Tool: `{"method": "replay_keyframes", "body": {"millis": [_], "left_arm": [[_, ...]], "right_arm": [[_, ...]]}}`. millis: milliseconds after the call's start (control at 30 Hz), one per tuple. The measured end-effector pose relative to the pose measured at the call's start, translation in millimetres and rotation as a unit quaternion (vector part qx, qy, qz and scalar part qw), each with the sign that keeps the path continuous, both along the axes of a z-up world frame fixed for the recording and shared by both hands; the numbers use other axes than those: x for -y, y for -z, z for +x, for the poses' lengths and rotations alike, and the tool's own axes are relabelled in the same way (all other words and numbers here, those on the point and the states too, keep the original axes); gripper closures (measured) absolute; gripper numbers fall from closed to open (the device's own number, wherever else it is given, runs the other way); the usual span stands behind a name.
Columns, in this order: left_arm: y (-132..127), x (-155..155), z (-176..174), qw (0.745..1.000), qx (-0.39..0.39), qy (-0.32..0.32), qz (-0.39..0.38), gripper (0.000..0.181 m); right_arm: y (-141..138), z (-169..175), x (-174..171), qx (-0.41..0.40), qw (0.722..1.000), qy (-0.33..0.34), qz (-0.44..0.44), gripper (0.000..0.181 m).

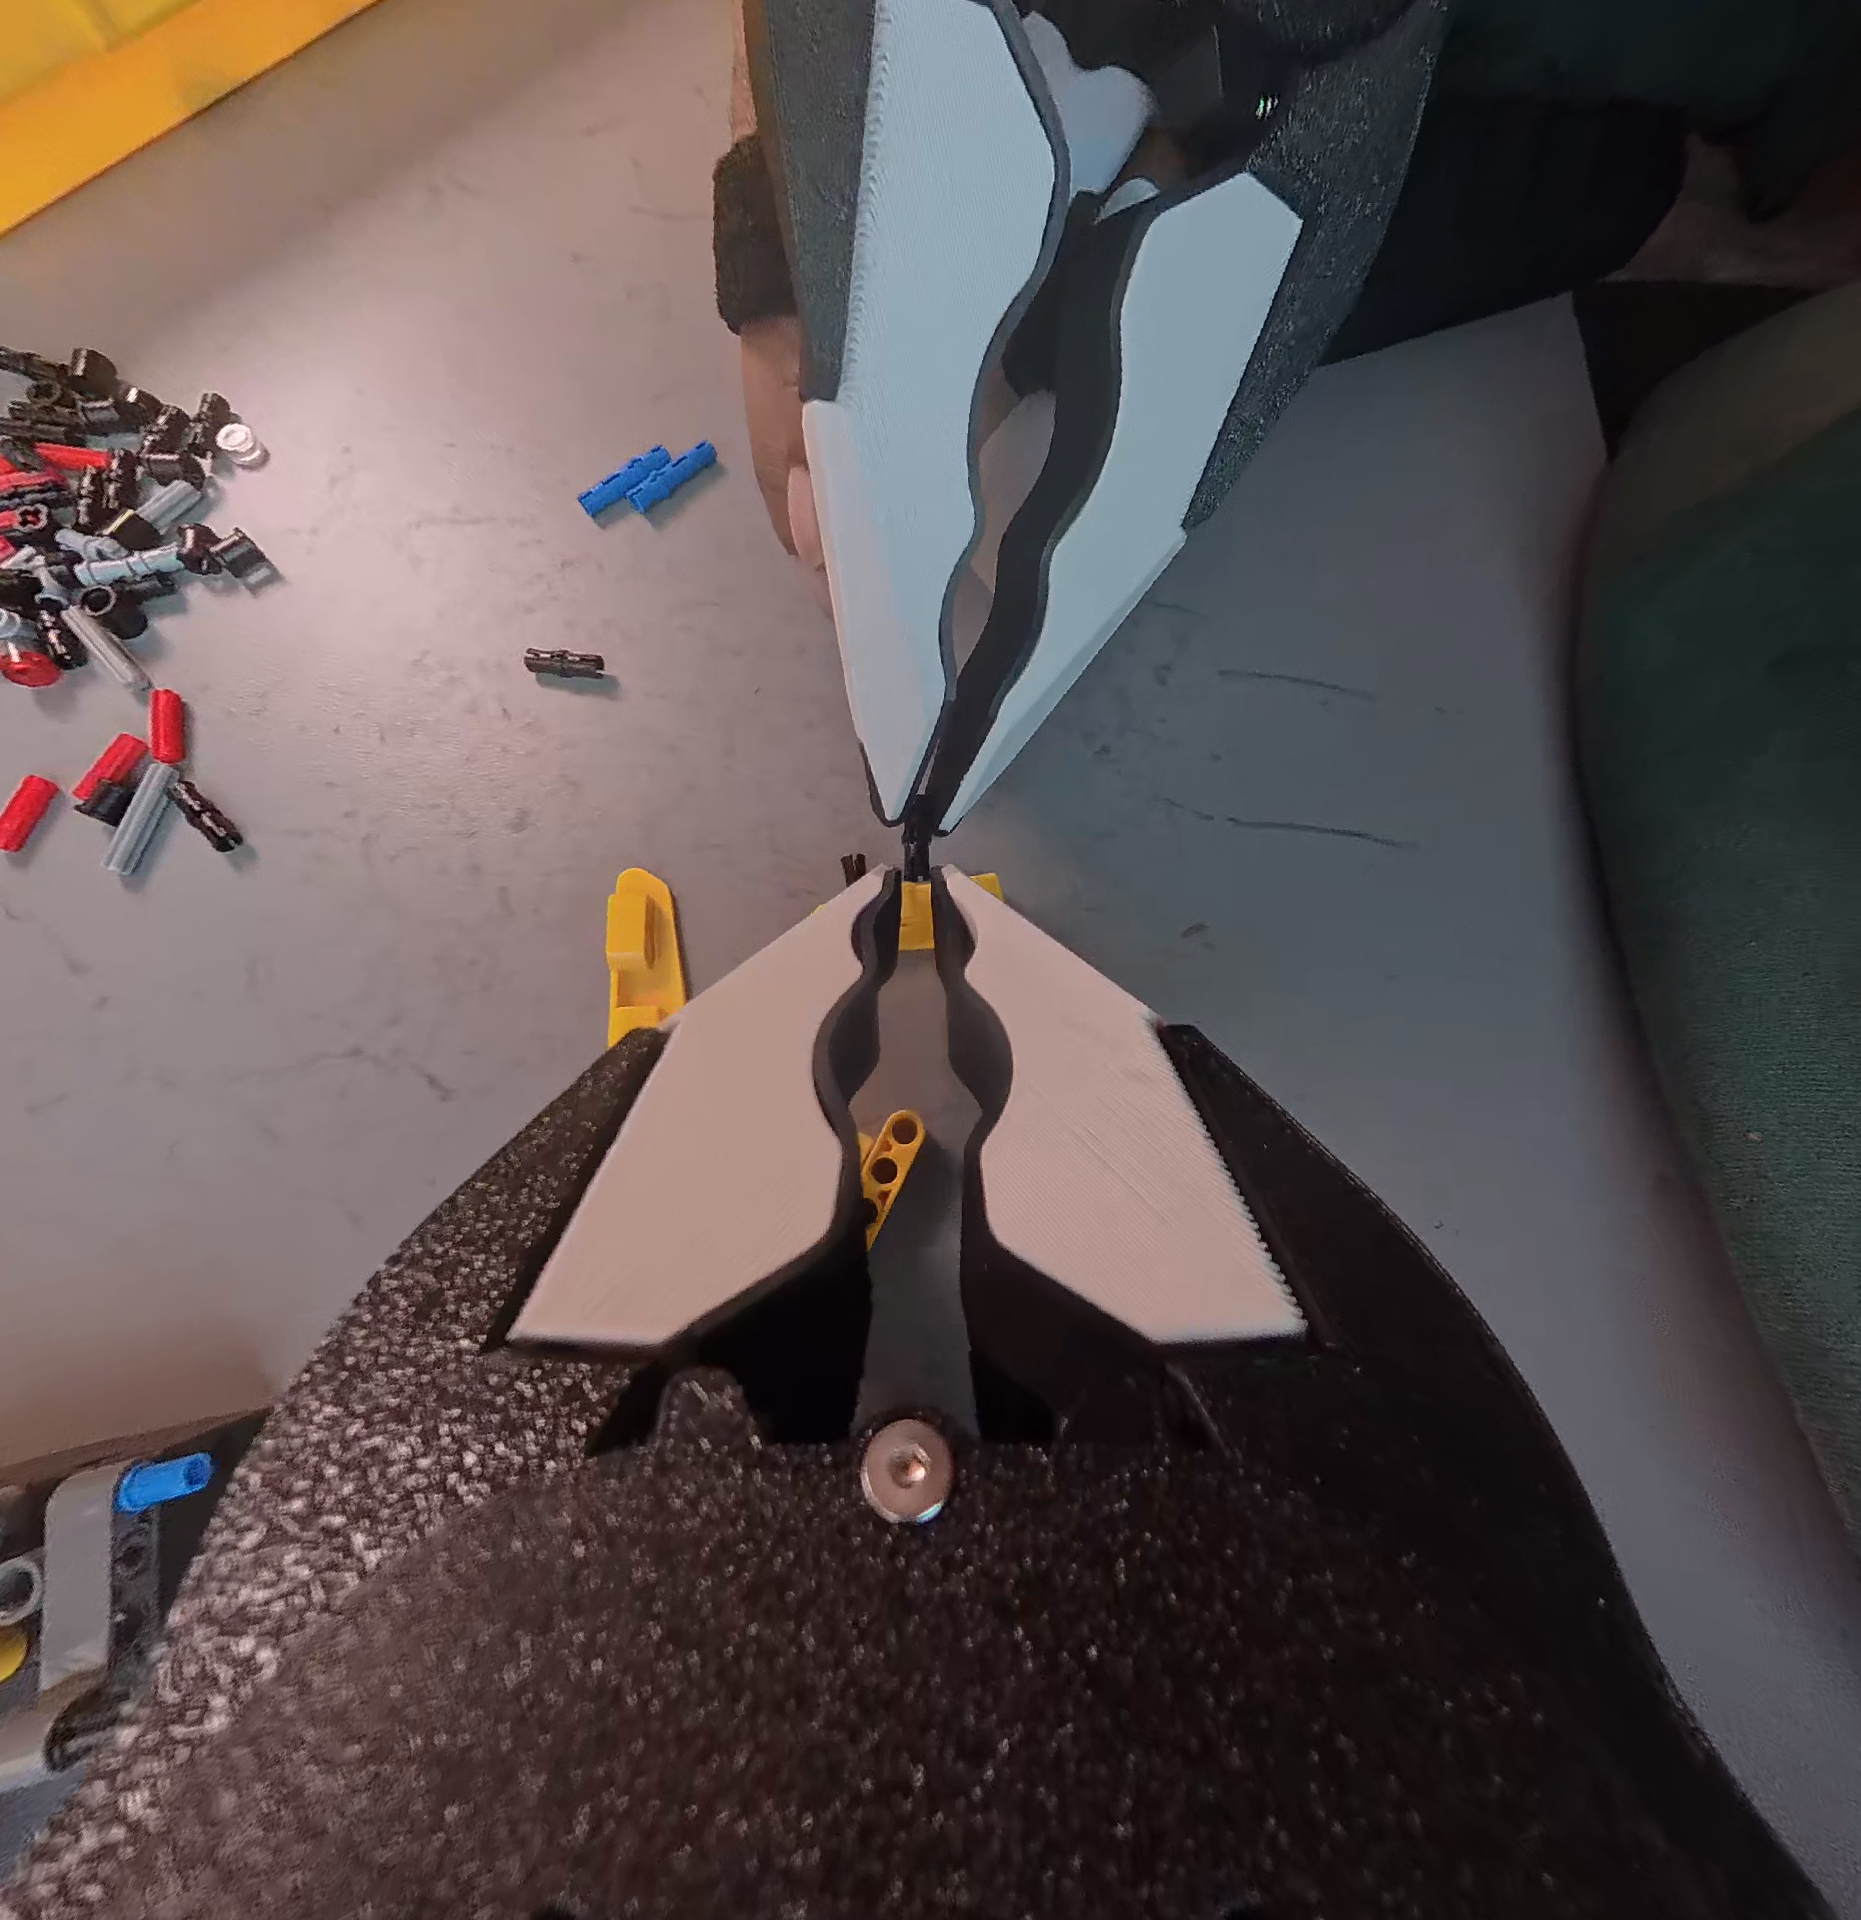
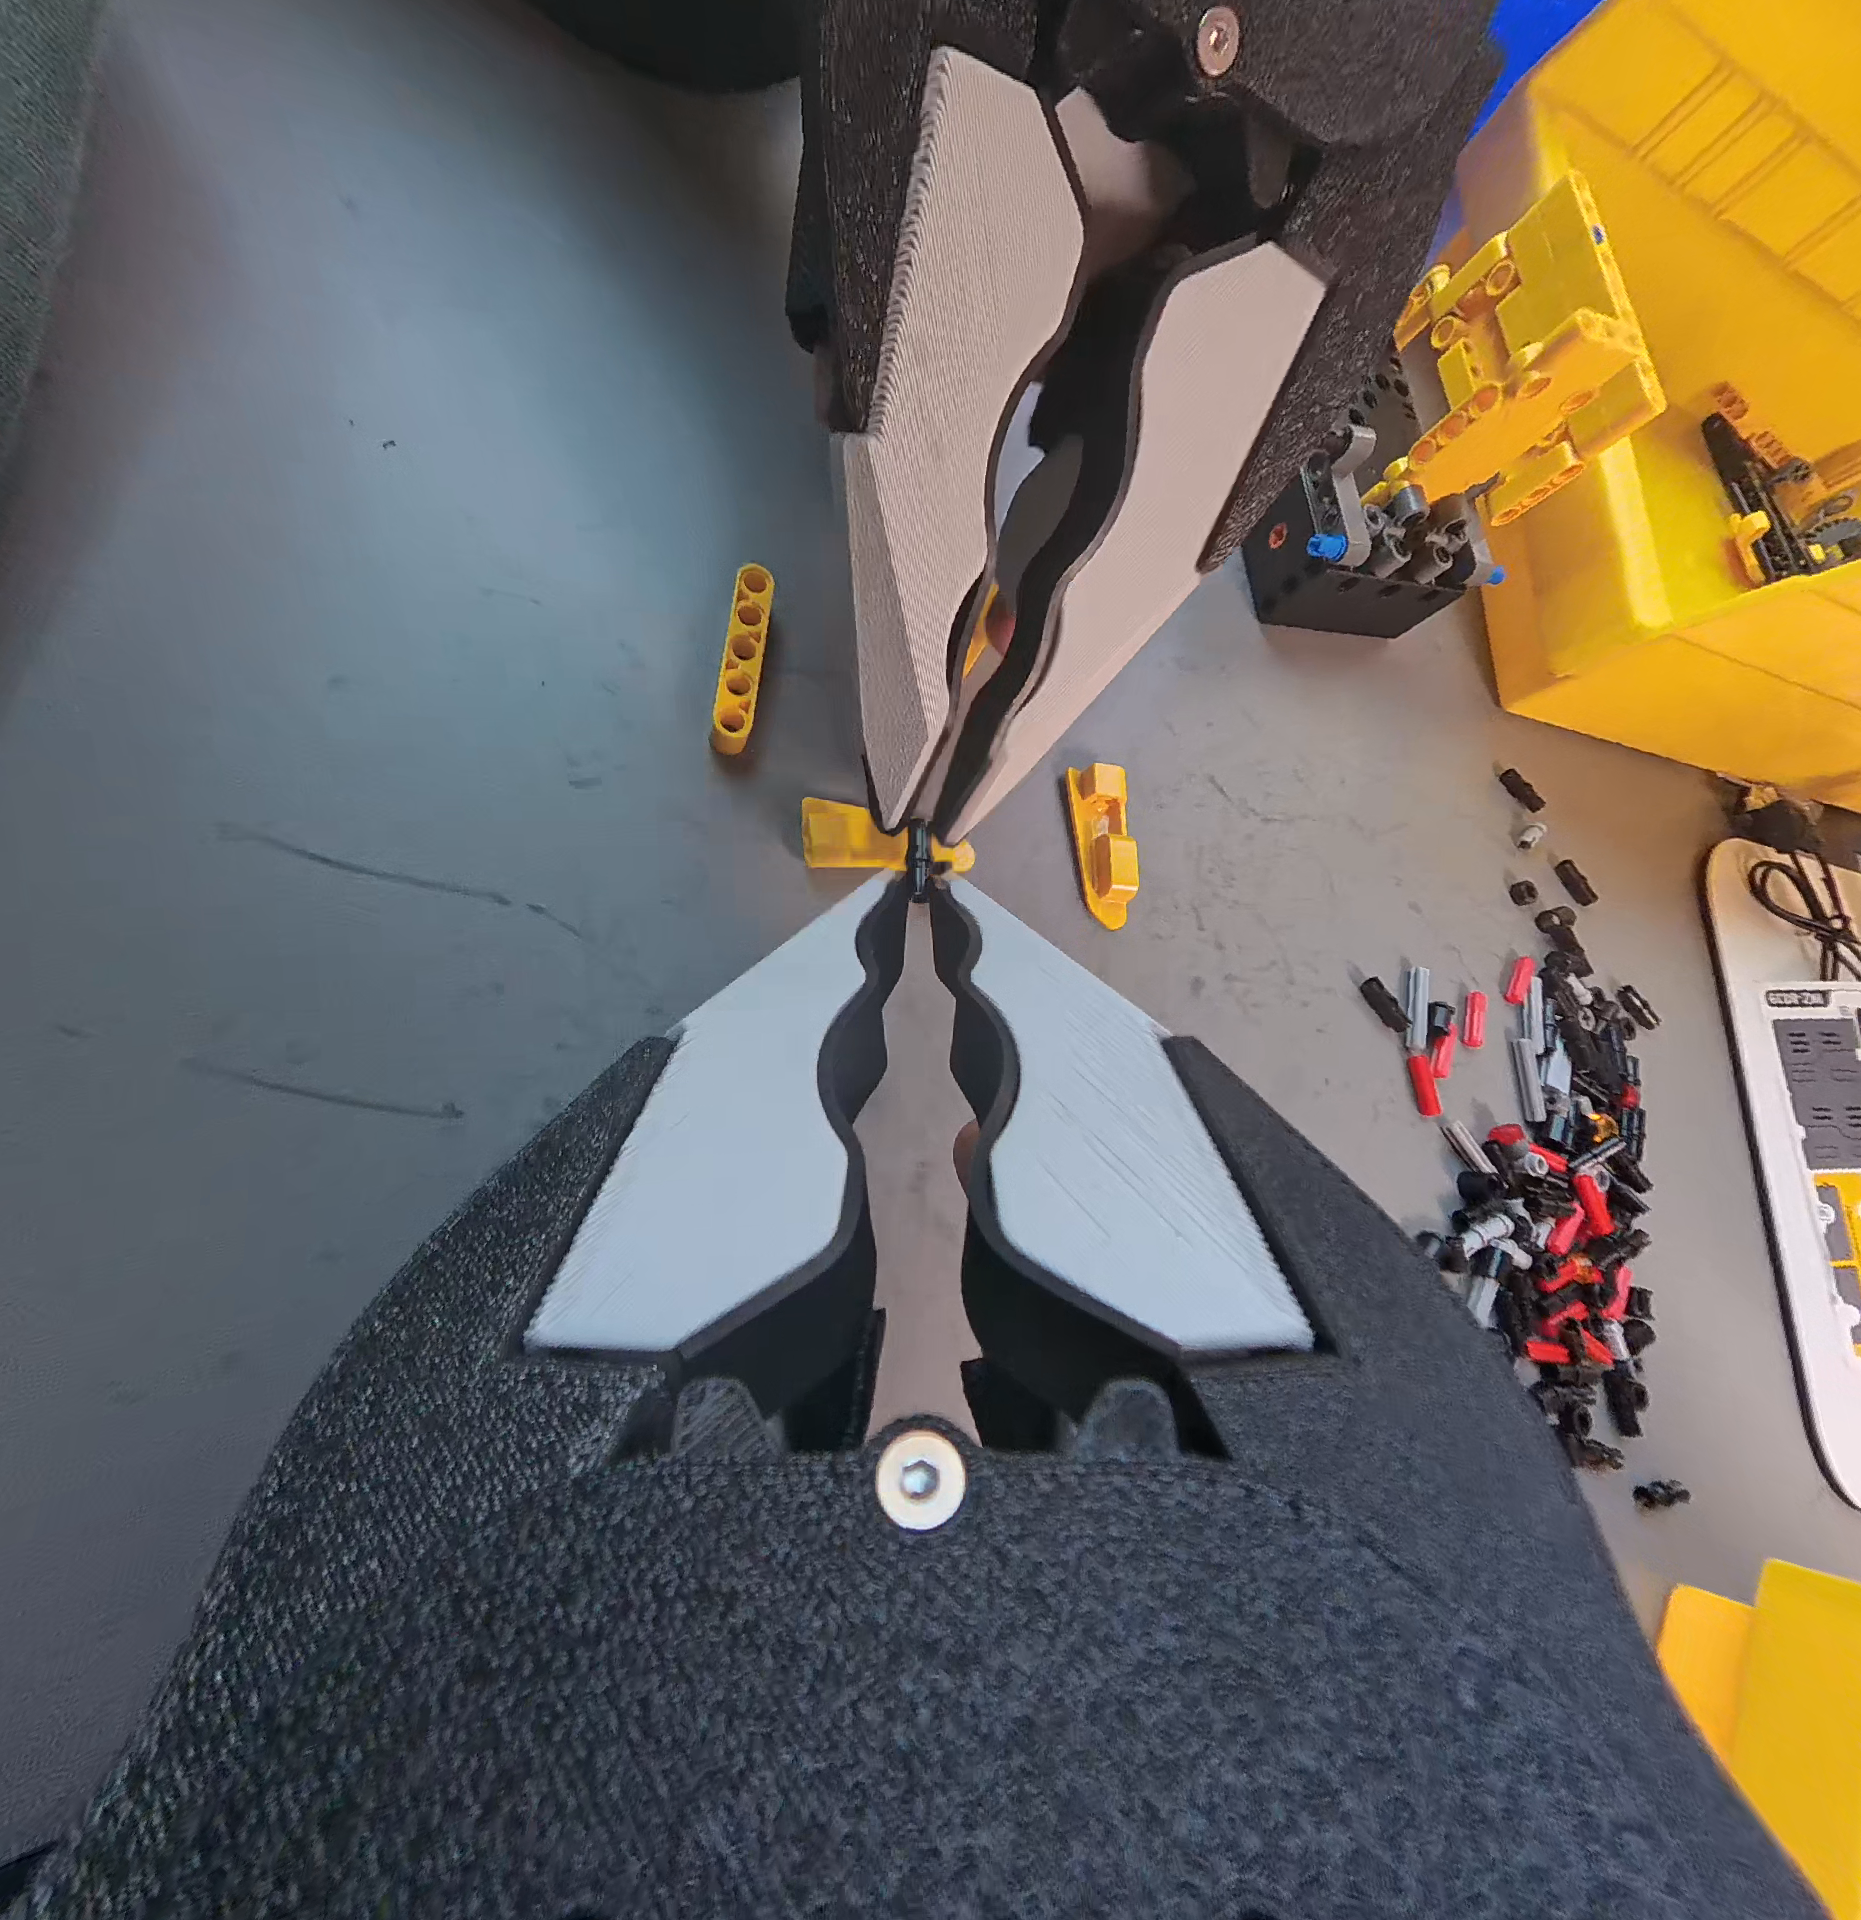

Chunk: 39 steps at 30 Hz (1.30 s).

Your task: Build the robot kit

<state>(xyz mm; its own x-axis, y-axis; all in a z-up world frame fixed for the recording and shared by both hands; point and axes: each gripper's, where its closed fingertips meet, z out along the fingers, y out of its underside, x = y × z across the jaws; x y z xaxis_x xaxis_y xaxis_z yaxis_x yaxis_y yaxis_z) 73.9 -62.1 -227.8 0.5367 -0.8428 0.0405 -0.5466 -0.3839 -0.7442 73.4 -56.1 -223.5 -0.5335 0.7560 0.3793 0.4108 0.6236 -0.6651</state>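
Note:
My left gripper [image 1: 915,883] is shut on a small yellow piece [image 1: 918,914], held above the grey table [image 1: 438,987]. My right gripper [image 2: 918,891] is shut on a short black pin [image 2: 918,854]. The two grippers meet tip to tip, and the pin touches the yellow piece [image 2: 838,834]. The right gripper [image 1: 921,816] comes in from the top of the left wrist view with the pin [image 1: 913,840]. The left gripper [image 2: 913,816] comes in from the top of the right wrist view.
A yellow holed beam [image 2: 744,660] and a yellow panel piece [image 2: 1102,842] lie on the table near the tips. A pile of black, red and grey pins [image 2: 1560,1195] lies to one side, with blue pins [image 1: 651,480]. A yellow bin [image 2: 1684,644] with a part-built model [image 2: 1528,364] and a printed sheet [image 2: 1819,1143] are nearby. My left and right fingertips are right by each other.

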Motion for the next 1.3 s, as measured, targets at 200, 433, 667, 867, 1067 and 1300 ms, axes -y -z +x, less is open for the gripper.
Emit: {"method": "replay_keyframes", "body": {"millis": [200, 433, 667, 867, 1067, 1300], "left_arm": [[8.6, -4.0, -7.9, 0.999, -0.026, -0.018, -0.008, 0.16], [12.1, -4.7, -4.6, 0.999, -0.036, -0.016, -0.005, 0.164], [12.2, -4.5, -3.6, 1.0, -0.028, -0.009, 0.001, 0.168], [12.1, -4.1, -3.7, 0.999, -0.031, 0.011, 0.017, 0.168], [12.1, -2.8, -4.5, 0.999, -0.032, 0.031, 0.027, 0.168], [12.2, -2.1, -4.6, 0.999, -0.028, 0.041, 0.023, 0.168]], "right_arm": [[10.2, 2.4, -4.8, 0.026, 1.0, 0.007, 0.013, 0.177], [14.3, 2.0, -5.1, 0.033, 0.999, 0.008, 0.022, 0.177], [14.1, 1.7, -5.3, 0.024, 0.999, 0.001, 0.024, 0.177], [12.7, 2.3, -2.1, 0.001, 0.999, -0.037, 0.018, 0.178], [12.7, 1.4, -0.6, -0.015, 0.998, -0.053, 0.009, 0.178], [13.3, 0.5, -0.9, -0.027, 0.998, -0.059, 0.006, 0.178]]}}
